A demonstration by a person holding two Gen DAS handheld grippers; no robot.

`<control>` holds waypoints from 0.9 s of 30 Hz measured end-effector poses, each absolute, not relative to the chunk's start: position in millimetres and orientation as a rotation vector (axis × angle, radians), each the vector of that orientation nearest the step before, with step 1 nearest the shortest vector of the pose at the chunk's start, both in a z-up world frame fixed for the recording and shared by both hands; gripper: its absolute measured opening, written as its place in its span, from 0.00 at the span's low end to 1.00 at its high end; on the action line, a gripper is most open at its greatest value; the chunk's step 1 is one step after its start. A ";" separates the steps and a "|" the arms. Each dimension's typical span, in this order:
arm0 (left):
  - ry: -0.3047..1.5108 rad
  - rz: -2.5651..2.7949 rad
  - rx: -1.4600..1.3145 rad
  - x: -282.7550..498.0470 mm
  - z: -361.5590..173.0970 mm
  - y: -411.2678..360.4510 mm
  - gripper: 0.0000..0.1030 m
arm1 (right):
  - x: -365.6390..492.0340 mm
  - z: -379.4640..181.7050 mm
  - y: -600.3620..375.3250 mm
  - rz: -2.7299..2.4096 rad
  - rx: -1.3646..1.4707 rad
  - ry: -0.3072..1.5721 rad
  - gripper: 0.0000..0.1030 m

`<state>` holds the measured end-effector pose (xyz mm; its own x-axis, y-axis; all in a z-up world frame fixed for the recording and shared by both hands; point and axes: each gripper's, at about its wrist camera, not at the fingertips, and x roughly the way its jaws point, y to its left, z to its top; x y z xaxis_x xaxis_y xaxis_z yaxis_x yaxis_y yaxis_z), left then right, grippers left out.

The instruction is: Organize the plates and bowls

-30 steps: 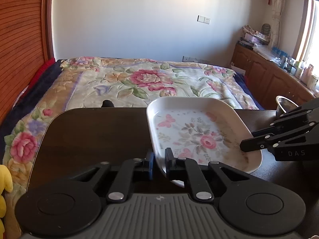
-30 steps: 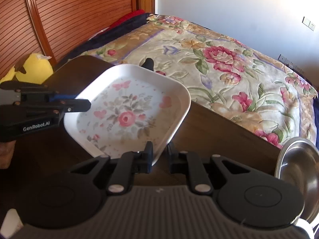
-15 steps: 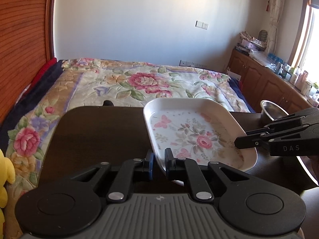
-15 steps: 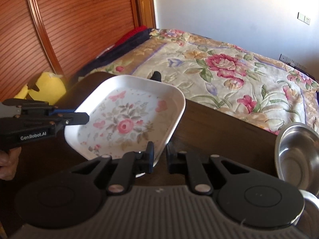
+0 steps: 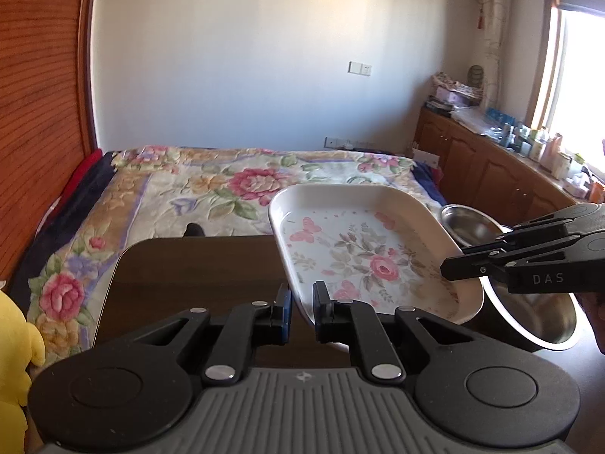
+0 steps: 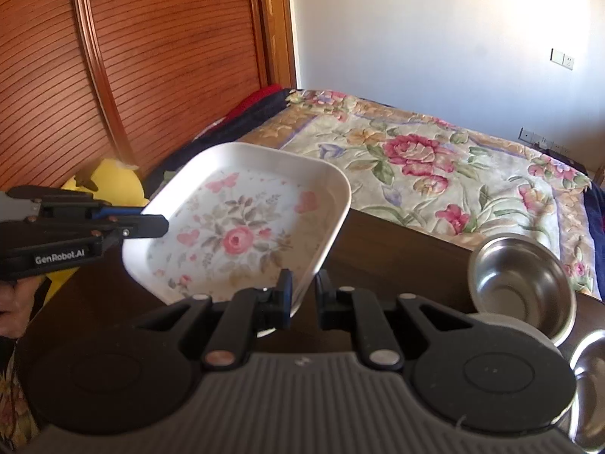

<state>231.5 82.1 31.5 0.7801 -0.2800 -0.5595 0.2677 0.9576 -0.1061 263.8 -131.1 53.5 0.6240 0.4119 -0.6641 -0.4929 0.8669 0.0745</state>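
Observation:
A white square plate (image 5: 359,253) with a pink flower print hangs tilted above the dark table (image 5: 189,268). My left gripper (image 5: 300,310) is shut on its near-left rim. From the opposite side, my right gripper (image 6: 304,299) is shut on the rim of the plate (image 6: 242,227). Each gripper shows in the other's view: the right gripper (image 5: 453,268) at the plate's right edge, the left gripper (image 6: 155,225) at its left edge. A small steel bowl (image 5: 469,223) and a larger steel bowl (image 5: 540,317) sit on the table just beyond the plate's right side.
A bed with a floral quilt (image 5: 227,189) lies right behind the table. A yellow plush toy (image 5: 15,340) sits at the left, and wooden cabinets (image 5: 491,178) line the right wall. In the right wrist view, one steel bowl (image 6: 518,283) stands on the table, another steel bowl (image 6: 590,397) at the bottom right.
Both grippers have carried the plate upward and to the right. The steel bowls have come further into the left wrist view. Both grips on the rim are unchanged.

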 end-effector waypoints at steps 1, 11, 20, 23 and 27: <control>0.603 -0.300 -0.017 228.0 34.2 79.4 0.13 | 261.3 54.5 -133.3 0.519 -0.116 0.727 0.14; 0.578 -0.339 -0.002 193.4 42.7 63.5 0.14 | 230.2 62.6 -158.6 0.504 -0.083 0.682 0.14; 0.554 -0.366 -0.001 163.5 49.7 58.0 0.14 | 205.6 68.6 -175.2 0.506 -0.056 0.644 0.14; 0.540 -0.366 0.006 152.3 51.9 57.0 0.14 | 196.8 67.9 -179.5 0.511 -0.044 0.631 0.14; 0.526 -0.363 0.005 138.3 52.1 57.2 0.14 | 185.1 62.6 -183.2 0.519 -0.028 0.622 0.14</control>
<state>138.3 57.2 52.1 0.8023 -0.3376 -0.4923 0.3404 0.9362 -0.0874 185.1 -183.2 62.6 0.6894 0.4555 -0.5633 -0.4718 0.8724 0.1279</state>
